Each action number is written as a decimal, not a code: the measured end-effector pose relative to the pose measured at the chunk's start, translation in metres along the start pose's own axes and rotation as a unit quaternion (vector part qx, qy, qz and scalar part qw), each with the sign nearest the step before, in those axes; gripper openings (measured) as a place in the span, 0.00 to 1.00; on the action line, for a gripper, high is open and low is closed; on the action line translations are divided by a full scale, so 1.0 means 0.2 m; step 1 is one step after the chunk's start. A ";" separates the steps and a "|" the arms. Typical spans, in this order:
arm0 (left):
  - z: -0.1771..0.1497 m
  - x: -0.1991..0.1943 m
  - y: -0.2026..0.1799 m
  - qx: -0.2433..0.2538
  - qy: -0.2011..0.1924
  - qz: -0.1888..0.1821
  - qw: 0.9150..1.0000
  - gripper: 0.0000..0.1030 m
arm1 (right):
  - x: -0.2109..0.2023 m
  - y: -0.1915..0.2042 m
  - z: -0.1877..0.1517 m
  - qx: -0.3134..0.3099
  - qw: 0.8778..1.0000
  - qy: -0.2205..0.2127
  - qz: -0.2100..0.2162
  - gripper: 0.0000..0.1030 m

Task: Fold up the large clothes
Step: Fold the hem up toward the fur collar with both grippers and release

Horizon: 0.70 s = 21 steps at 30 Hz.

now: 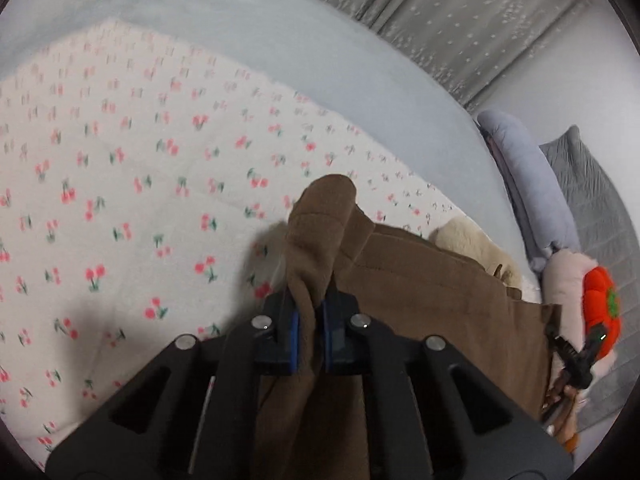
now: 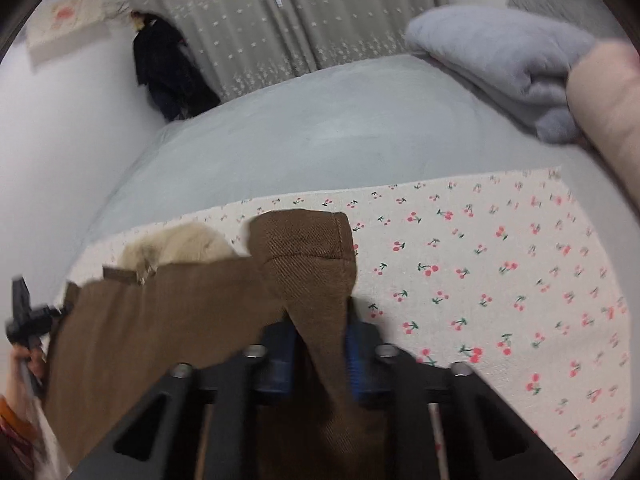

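Left wrist view — the left gripper [image 1: 310, 320] pinches a corner of the brown garment [image 1: 420, 292], lifted over the cherry-print sheet [image 1: 120, 200] on the bed; the right gripper [image 2: 320, 344] clamps another corner — cloth stretched between them

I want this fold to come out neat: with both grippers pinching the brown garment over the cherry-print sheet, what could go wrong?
1. Both the left gripper and the right gripper hold only a small bunch of the brown garment; it may slip out.
2. The cream fuzzy item touches the garment's far edge and could get dragged along.
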<state>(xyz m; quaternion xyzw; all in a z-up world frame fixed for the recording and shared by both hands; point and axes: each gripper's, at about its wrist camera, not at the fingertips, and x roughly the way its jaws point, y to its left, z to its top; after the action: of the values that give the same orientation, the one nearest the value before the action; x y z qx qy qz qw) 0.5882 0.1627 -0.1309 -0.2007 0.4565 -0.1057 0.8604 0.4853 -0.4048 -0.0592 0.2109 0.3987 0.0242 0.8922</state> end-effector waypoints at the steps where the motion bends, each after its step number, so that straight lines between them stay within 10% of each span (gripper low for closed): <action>1: -0.01 -0.03 -0.03 0.016 -0.021 -0.003 1.000 0.08 | 0.00 -0.02 0.00 0.011 1.000 -0.007 0.000 0.09; 11: -0.11 0.22 0.03 0.033 -0.019 0.076 0.996 0.27 | 0.23 -0.26 -0.17 0.100 0.994 0.032 -0.040 0.21; 21: -0.11 -0.01 0.06 -0.005 -0.030 0.083 0.996 0.44 | -0.03 -0.33 -0.17 0.149 0.989 -0.013 -0.022 0.44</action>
<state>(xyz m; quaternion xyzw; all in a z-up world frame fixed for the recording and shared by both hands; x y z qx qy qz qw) 0.5682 0.1690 -0.1456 -0.1695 0.4457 -0.0252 0.8787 0.4482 -0.4544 -0.1015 0.3329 0.3909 -0.0574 0.8562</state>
